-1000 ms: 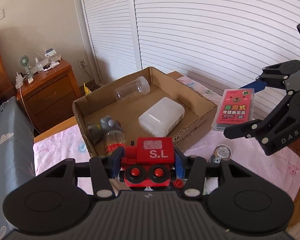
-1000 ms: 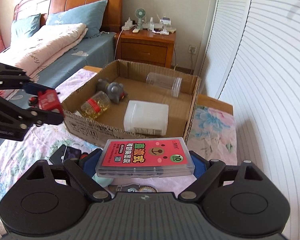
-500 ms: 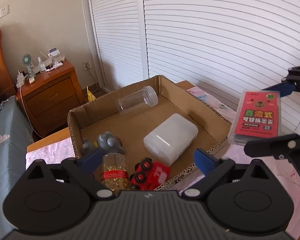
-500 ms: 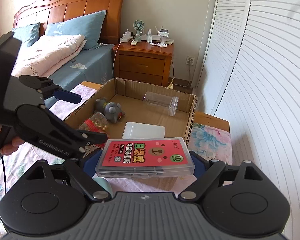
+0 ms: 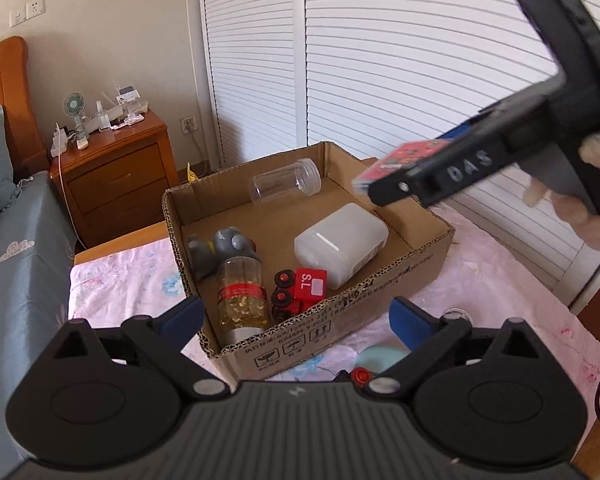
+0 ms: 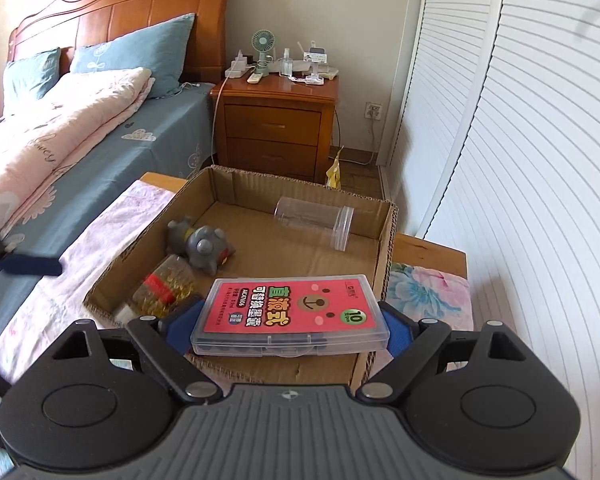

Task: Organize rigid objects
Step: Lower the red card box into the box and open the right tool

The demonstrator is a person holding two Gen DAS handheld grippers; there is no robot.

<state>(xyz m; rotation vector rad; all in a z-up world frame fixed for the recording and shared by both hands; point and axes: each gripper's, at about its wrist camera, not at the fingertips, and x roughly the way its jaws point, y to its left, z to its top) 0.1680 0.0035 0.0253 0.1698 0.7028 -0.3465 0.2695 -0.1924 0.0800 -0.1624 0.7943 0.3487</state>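
Observation:
A cardboard box point(image 5: 404, 276) on the pink cloth holds a red toy train point(image 5: 300, 292), a bottle of yellow capsules point(image 5: 242, 300), a grey toy point(image 5: 228, 244), a white plastic case point(image 5: 340, 240) and a clear jar point(image 5: 286, 182). My left gripper point(image 5: 296, 320) is open and empty, just in front of the box. My right gripper point(image 6: 286, 322) is shut on a clear pen case with a red label point(image 6: 290, 314) and holds it above the box's right side point(image 6: 384, 248); it also shows in the left wrist view point(image 5: 404, 160).
A wooden nightstand point(image 6: 276, 128) with a small fan stands behind the box. A bed point(image 6: 80, 132) lies to the left. White slatted doors point(image 6: 520, 160) run along the right. A light blue item point(image 5: 380, 360) and a small red part point(image 5: 360, 376) lie by my left gripper.
My left gripper opened and dropped the red toy train into the box, then drew back. My right gripper has carried the pen case forward, over the box.

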